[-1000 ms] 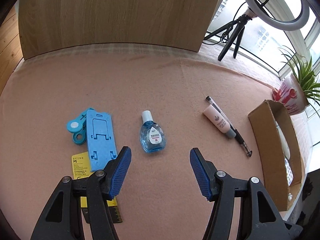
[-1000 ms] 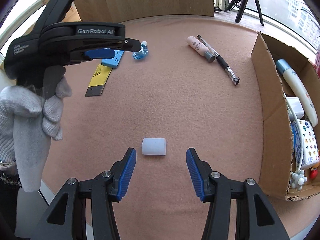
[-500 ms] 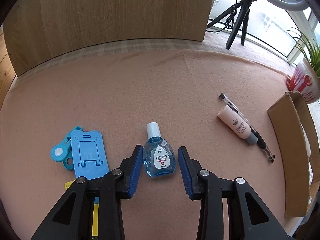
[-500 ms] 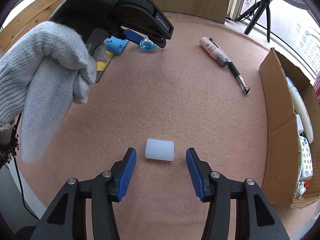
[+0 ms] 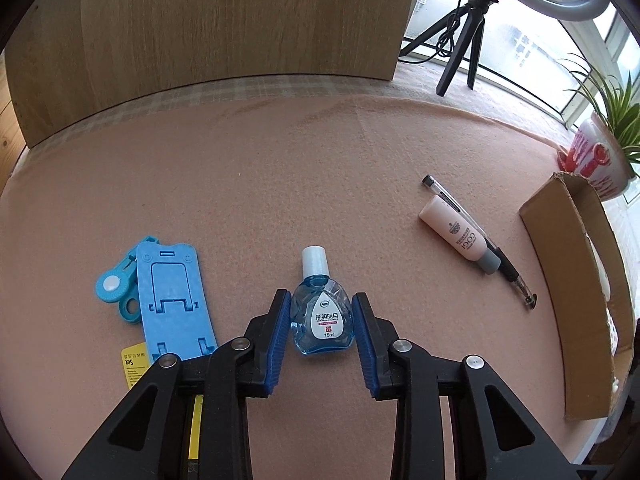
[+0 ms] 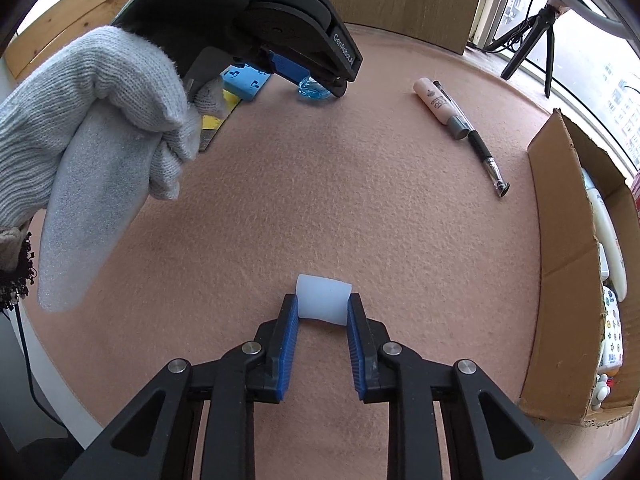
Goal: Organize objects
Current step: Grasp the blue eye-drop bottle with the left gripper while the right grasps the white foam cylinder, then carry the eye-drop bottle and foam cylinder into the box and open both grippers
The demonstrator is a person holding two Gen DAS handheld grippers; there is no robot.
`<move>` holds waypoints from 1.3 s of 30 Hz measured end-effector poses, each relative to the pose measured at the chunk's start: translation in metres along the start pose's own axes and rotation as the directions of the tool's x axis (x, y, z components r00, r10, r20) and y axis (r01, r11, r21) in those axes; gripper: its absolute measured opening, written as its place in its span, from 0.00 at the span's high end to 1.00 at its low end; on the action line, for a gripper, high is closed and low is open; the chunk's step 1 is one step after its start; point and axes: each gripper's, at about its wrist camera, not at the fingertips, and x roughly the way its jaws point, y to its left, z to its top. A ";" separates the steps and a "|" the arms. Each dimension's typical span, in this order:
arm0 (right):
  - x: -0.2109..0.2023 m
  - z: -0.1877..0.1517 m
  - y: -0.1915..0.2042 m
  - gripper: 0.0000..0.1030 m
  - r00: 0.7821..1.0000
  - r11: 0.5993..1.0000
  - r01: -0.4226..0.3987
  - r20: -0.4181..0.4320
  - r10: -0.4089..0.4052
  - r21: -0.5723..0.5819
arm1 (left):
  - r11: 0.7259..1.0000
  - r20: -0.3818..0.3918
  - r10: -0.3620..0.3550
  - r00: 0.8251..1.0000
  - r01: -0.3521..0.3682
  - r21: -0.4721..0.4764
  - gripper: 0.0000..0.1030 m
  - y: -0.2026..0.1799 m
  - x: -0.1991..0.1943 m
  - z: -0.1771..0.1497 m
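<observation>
A small blue eye-drop bottle (image 5: 322,320) with a white cap lies on the pink felt mat (image 5: 280,168). My left gripper (image 5: 320,296) is shut on it, a blue pad against each side. In the right wrist view a white stubby cylinder (image 6: 323,298) lies near the mat's front edge. My right gripper (image 6: 322,299) is closing on it, and both pads touch its ends. That view also shows the left gripper (image 6: 320,80), held by a grey-gloved hand (image 6: 92,120), over the bottle (image 6: 310,90).
An open cardboard box (image 6: 560,240) with several items stands at the right. A pink tube (image 5: 460,236) and a black pen (image 5: 508,272) lie beside it. A blue phone stand (image 5: 172,292), a teal tag (image 5: 112,288) and a yellow card (image 5: 134,364) lie on the left. A wooden board (image 5: 240,20) closes the back.
Both grippers came down and narrowed. The left one closed around the eye-drop bottle. The right one closed onto the white cylinder.
</observation>
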 end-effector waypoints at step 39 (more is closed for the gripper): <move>-0.114 -0.042 -0.239 0.80 0.966 0.910 0.052 0.209 -0.150 0.412 | 0.946 0.072 -0.253 0.965 0.231 0.230 0.67 -0.247 -0.040 0.020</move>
